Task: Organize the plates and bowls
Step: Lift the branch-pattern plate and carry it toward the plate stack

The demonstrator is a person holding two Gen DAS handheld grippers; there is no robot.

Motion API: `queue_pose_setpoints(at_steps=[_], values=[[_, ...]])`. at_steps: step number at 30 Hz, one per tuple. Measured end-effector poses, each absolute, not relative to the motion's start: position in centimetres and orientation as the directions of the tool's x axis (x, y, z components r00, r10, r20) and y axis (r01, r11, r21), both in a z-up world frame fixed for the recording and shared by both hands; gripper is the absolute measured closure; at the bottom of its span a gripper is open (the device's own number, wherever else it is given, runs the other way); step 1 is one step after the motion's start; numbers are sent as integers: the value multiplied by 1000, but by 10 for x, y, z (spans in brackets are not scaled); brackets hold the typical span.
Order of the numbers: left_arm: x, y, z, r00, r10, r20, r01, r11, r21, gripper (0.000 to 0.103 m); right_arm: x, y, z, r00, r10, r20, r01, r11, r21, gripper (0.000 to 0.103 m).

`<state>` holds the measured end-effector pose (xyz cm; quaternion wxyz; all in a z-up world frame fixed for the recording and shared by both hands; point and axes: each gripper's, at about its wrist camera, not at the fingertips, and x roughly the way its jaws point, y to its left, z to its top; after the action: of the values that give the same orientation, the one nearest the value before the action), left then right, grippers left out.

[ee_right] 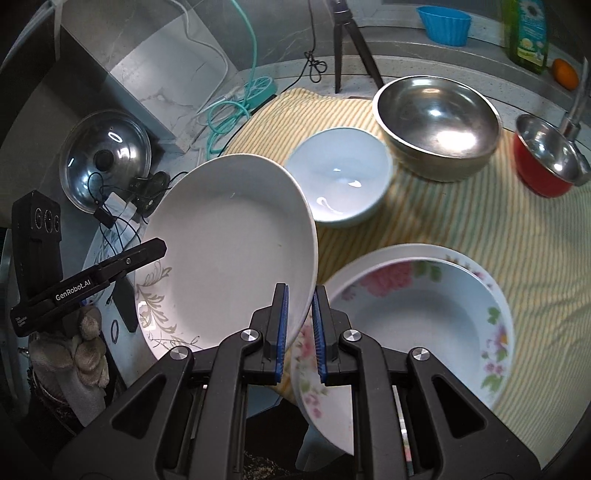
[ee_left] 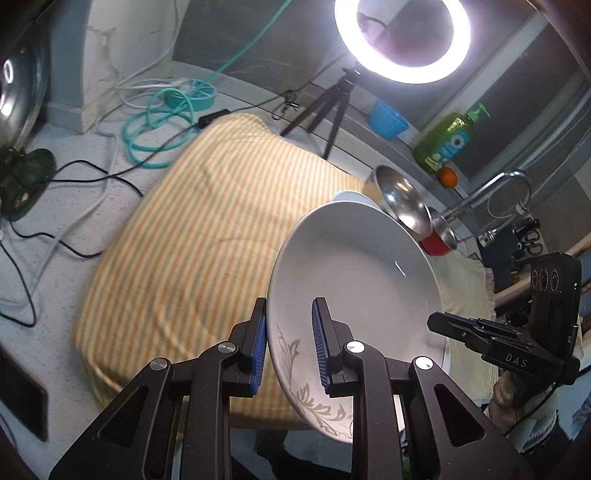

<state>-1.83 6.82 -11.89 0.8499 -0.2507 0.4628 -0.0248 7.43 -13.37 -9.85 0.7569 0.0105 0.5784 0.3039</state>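
A white plate [ee_left: 354,280] with a grey leaf pattern on its rim hangs tilted above a yellow striped cloth [ee_left: 192,236], carried between two handheld grippers. The left gripper [ee_left: 289,345] pinches the patterned part of the rim, one blue pad beneath the plate and the other inside the dish, so that the rim runs between the two fingers. The right gripper [ee_right: 300,334] clamps the opposite edge of the same plate [ee_right: 229,251], its pads drawn close with the thin rim squeezed between them. A gloved hand [ee_right: 86,347] shows below the left tool in the right-hand view. Just under the right gripper, on the cloth, sits a flowered bowl [ee_right: 424,317] resting in a matching flowered plate [ee_right: 314,391]. Beyond the raised plate stand a white bowl [ee_right: 341,177], a large steel bowl [ee_right: 437,125] and a red bowl [ee_right: 546,158] with a steel lining, each set apart from the others. A ring light [ee_left: 402,35] on a small tripod [ee_left: 325,107] glares over the counter's far side.
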Motion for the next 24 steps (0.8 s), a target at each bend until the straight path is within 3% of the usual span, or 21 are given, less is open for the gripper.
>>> queue_pose_setpoints(at_steps=[24], values=[[-1, -45, -143, 445, -365, -818, -22, 908, -417, 82, 63, -261, -124, 164, 363, -917, -278, 909, 310, 90]])
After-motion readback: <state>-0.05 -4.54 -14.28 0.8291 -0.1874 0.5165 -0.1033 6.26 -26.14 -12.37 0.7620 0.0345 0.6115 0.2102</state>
